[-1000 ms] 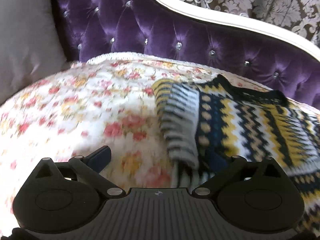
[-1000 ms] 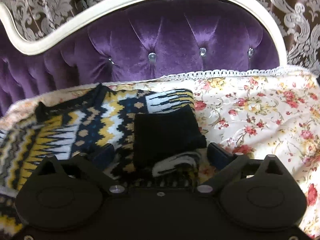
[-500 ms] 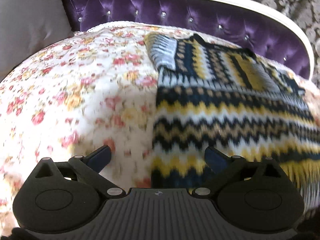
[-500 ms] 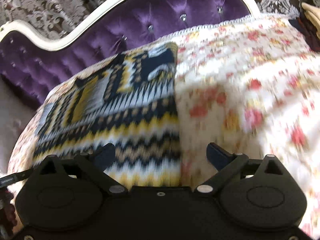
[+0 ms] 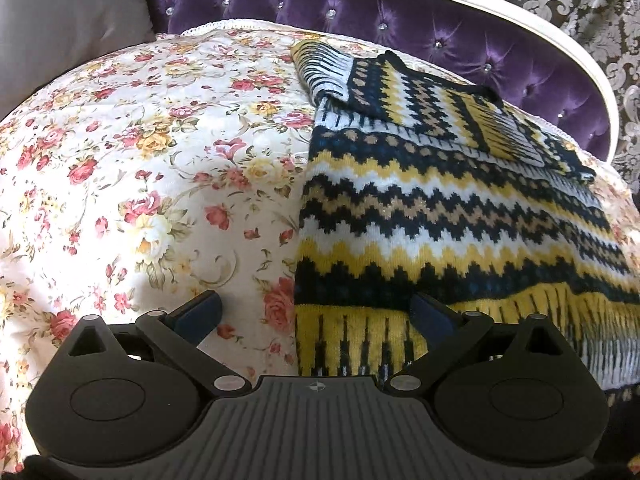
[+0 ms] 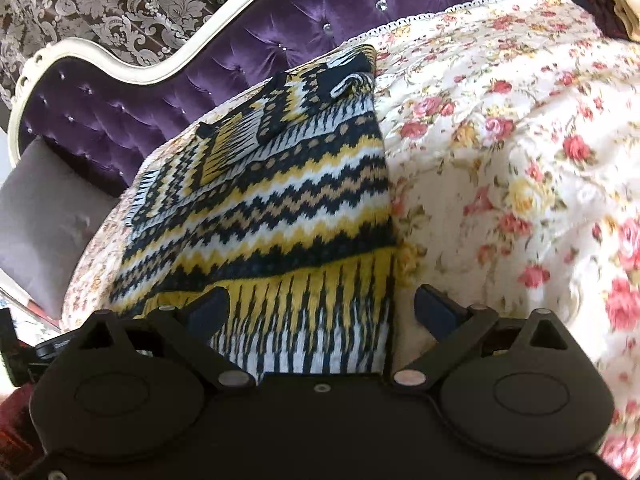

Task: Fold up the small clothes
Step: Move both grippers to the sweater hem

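Note:
A knitted sweater (image 5: 440, 208) in navy, yellow, white and tan zigzags lies flat on a floral bedspread (image 5: 140, 168), both sleeves folded in over its chest. My left gripper (image 5: 316, 312) is open over the sweater's near left hem corner, one finger over the bedspread, the other over the fringed yellow hem. In the right wrist view the same sweater (image 6: 272, 208) spreads ahead, and my right gripper (image 6: 324, 304) is open over its near right hem corner. Neither gripper holds cloth.
A purple tufted headboard (image 5: 360, 12) with a cream frame rises behind the bed. A grey pillow (image 5: 60, 24) rests at the far left. Patterned damask wallpaper (image 6: 120, 0) covers the wall. The bedspread (image 6: 520, 160) extends right of the sweater.
Both grippers have pulled back from the folded sleeves near the collar to the sweater's near hem. The sleeves stay folded in, and both grippers stay open.

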`<state>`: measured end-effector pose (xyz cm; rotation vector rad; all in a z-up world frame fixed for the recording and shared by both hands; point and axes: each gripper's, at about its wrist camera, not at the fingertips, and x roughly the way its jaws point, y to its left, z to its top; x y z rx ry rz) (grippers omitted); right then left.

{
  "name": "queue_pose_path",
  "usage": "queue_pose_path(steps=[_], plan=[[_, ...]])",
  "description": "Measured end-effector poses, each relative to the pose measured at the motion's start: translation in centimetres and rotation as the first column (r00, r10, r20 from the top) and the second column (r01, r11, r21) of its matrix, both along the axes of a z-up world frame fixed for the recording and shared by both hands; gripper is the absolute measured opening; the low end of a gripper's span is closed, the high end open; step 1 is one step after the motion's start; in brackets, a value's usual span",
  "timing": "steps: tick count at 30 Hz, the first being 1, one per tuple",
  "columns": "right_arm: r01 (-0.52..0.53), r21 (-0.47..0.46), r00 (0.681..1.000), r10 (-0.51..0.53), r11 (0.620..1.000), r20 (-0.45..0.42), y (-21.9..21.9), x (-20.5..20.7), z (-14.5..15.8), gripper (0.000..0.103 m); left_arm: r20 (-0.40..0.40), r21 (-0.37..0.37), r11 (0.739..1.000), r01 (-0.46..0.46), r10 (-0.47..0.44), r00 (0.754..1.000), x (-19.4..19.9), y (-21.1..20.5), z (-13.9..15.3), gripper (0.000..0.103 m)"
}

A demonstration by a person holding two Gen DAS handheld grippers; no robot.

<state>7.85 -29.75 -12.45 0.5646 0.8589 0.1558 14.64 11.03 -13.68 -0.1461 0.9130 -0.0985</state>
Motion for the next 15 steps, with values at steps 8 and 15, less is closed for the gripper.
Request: queue_pose_path(steps=[8, 15], plan=[[-0.022, 0.08, 1.0, 0.021, 0.997, 0.014, -0.6, -1.5, -0.4, 0.099, 0.008, -0.005, 1.0, 0.001, 0.0, 1.0, -0.3, 0.0, 0.1, 0.101], [-0.059, 0.087, 0.998, 0.059, 0.994, 0.009, -0.4, -2.3, -0.5, 0.092, 0.011, -0.012, 1.0, 0.0, 0.0, 1.0, -0.8, -0.1, 0.4, 0.088]])
